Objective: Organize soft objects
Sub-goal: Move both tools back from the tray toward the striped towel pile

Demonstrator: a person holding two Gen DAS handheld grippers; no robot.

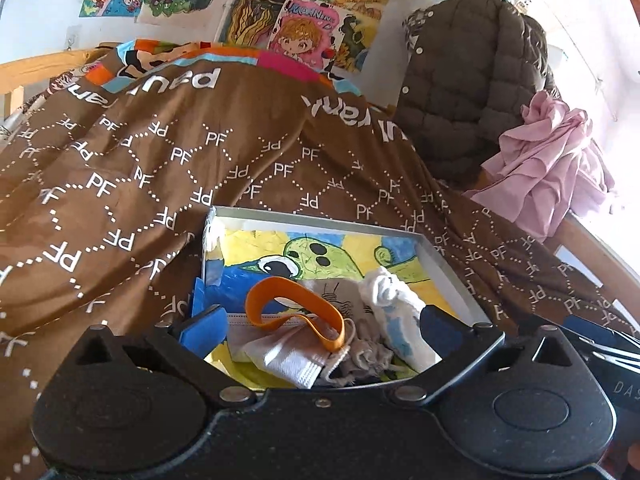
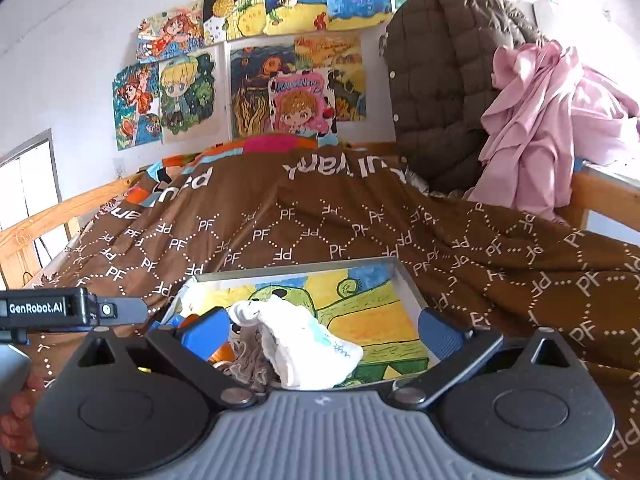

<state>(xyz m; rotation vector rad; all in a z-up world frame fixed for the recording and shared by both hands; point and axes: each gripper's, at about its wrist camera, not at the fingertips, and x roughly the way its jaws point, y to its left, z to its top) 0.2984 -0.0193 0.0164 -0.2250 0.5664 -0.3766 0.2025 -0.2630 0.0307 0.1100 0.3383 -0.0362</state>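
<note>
Both grippers hover low over the tray [image 1: 448, 264] on the bed, left gripper [image 1: 320, 328] and right gripper [image 2: 326, 330] spread wide, holding nothing. Inside lie an orange band [image 1: 296, 312], face mask [image 1: 288, 356], drawstring pouch [image 1: 360, 350] and white sock [image 2: 304, 344]. The brown duvet [image 2: 320, 216] reads "PF"; the left gripper's body reads "GenRobot.AI".

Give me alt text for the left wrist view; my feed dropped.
The open left gripper hovers over a shallow white tray lined with a child's drawing, holding an orange rubber band loop, a white face mask, a beige drawstring pouch and a white sock. The tray lies on a brown patterned quilt.
</note>
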